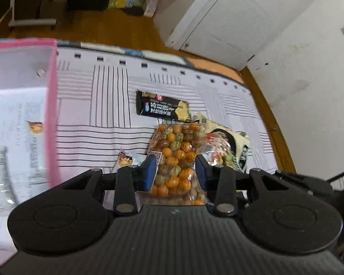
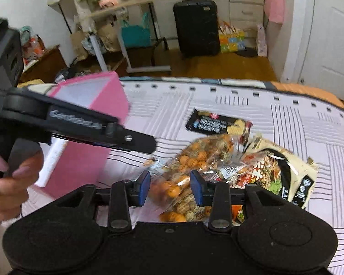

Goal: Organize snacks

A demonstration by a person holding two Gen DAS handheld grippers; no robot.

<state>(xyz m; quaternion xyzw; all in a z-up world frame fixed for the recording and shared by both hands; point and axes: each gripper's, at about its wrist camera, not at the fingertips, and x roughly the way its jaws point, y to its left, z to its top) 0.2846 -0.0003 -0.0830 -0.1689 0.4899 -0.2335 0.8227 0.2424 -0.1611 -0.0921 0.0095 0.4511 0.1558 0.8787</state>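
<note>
Pink box [image 1: 51, 114] at far left, on the striped cloth of the surface [image 1: 98, 105]. Inside it: several white wrapped bars [image 1: 34, 146], lying flat. Judged as the part of the sorting already done.

Just right of the box wall, one small wrapped snack [image 1: 126, 159] lies loose on the cloth, not yet boxed.

Centre: clear bag of orange and green coated nuts [image 1: 175, 158]. Left tool [image 1: 176, 170] hangs over it, jaws narrow, the bag showing in the gap; pads look clear of the plastic, so no grip as far as I can tell. In the right wrist view the left tool crosses the frame in front of the box, a hand [image 2: 9, 183] on its handle.

Behind the nut bag: black packet [image 1: 161, 108], flat on the cloth.

Right: cream and black packet [image 2: 284, 171] with a smaller clear red-printed packet against it, touching the nut bag.

Right tool [image 2: 169, 189] also above the nut bag, jaws narrow, nothing clamped.

Left to do, by my reading: nut bag, black packet, cream packet, small items. Roughly half remains.
</note>
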